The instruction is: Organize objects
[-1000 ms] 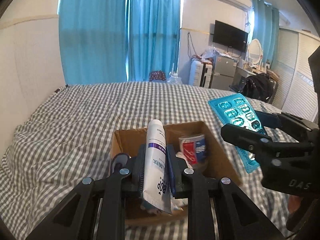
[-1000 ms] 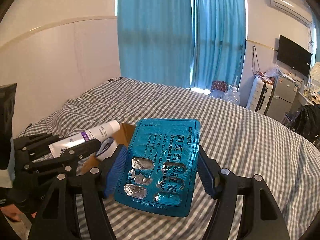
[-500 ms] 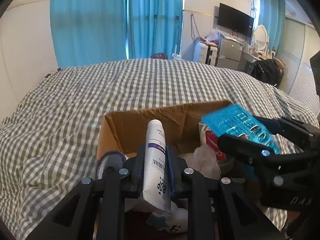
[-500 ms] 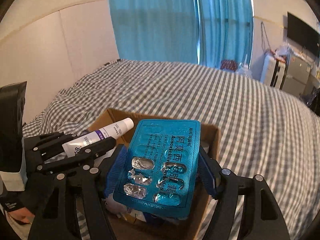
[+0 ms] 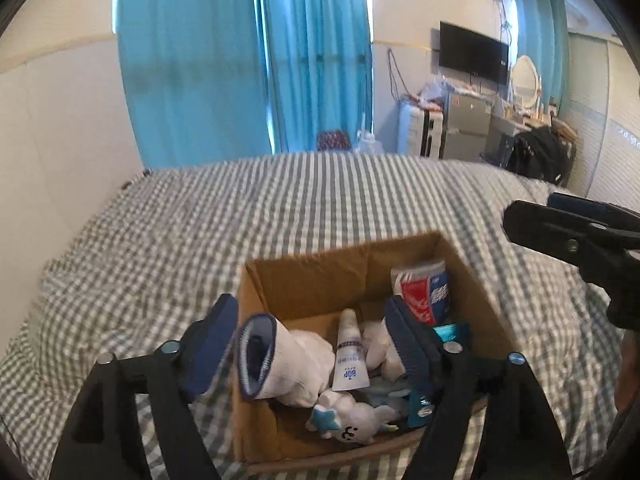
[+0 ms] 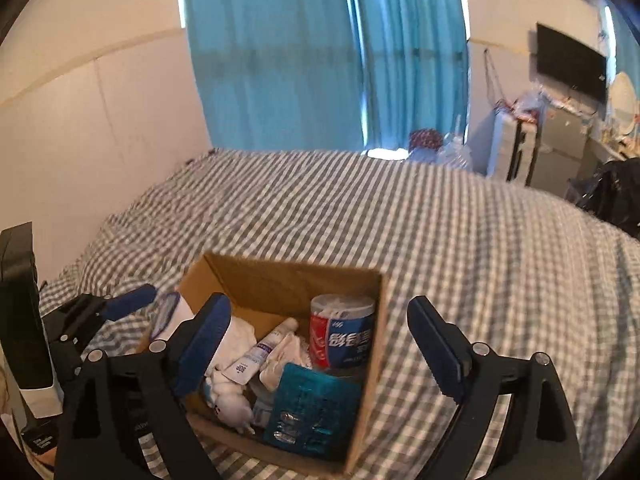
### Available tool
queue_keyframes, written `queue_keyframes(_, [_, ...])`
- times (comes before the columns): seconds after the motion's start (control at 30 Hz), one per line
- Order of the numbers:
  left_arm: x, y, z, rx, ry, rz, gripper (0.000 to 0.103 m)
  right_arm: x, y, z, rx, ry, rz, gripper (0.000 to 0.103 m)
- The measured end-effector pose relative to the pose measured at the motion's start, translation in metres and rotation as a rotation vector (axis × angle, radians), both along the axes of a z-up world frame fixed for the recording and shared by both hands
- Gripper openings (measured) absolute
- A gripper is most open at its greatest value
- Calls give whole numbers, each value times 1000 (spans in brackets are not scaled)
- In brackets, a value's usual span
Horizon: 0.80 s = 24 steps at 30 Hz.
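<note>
An open cardboard box [image 5: 308,272] [image 6: 372,364] sits on the checked bed. Inside lie a white tube [image 5: 350,356] [image 6: 260,354], a teal pill blister pack [image 6: 314,412] leaning on the near wall, a red and blue tissue roll [image 5: 424,290] [image 6: 342,334], a white sock with a blue cuff [image 5: 280,358] and a small white plush toy [image 5: 348,426]. My left gripper [image 5: 312,340] is open and empty above the box. My right gripper [image 6: 320,348] is open and empty above the box; it also shows at the right edge of the left wrist view [image 5: 568,236].
The grey checked bedspread [image 6: 460,232] spreads all around the box. Blue curtains [image 5: 248,56] hang behind the bed. A TV [image 5: 474,56], a fridge and cluttered furniture stand at the far right. A white wall runs along the bed's left side.
Both grippers have opened. The tube dropped from the left gripper into the box and the blister pack dropped from the right gripper into the box. Both grippers have pulled back a little.
</note>
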State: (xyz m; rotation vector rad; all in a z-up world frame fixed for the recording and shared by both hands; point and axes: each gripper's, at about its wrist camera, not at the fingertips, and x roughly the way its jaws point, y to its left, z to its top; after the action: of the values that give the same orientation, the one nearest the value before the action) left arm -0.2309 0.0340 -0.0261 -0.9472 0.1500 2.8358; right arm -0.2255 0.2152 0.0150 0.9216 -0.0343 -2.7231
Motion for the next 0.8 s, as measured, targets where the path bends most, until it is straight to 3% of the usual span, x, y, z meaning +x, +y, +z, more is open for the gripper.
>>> queue_keyframes(0.1, [16,-3,25,22,61,19,94,18,7,22,17,54,-25,96])
queue_keyframes(0.3, [44,-2,65,18,146,43,103,56,20,64,27,143,-66,103])
queue_keyframes(0.6, [91,-1,106,1,266,91,103,109,34,123,29,274,-109,103])
queue_keyframes(0.8, [121,-2,109,53,318,116,103,148,38,133,52,381,-97,103])
